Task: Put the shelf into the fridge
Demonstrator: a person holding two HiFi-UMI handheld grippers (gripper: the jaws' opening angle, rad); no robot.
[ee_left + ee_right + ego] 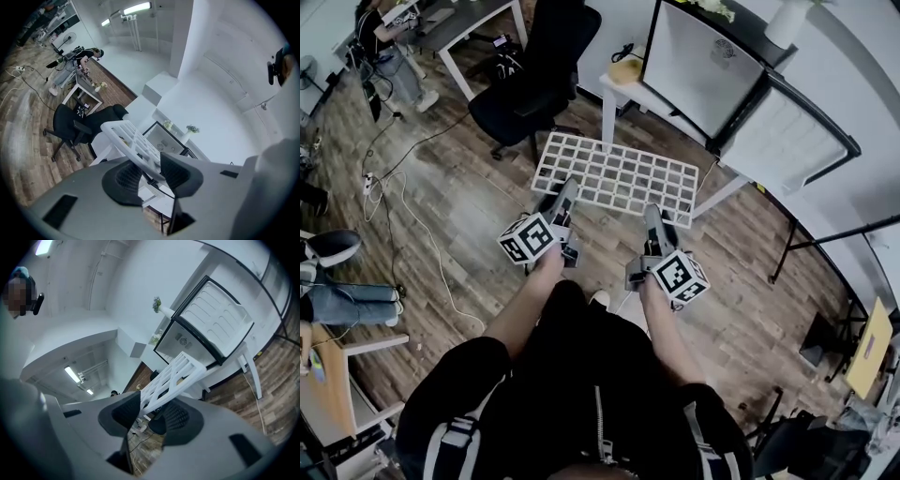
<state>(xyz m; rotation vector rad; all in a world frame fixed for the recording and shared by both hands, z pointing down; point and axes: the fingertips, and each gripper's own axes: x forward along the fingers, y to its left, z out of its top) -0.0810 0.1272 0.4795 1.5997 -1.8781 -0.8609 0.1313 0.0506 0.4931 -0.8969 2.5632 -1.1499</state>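
The white grid shelf [619,173] hangs flat above the wooden floor, held by its near edge from both sides. My left gripper [566,194] is shut on the shelf's near left edge, and my right gripper [655,217] is shut on its near right edge. In the left gripper view the shelf [131,138] runs between the dark pads of the left gripper [150,169]. In the right gripper view the shelf [180,371] lies between the pads of the right gripper [151,411]. The small fridge [703,66] stands ahead on a white table, its door [787,127] swung open to the right.
A black office chair [534,84] stands just beyond the shelf's far left corner. The white table [623,92] carries a yellow object beside the fridge. Cables [412,220] trail over the floor at left. A person [384,37] sits at a desk far back left.
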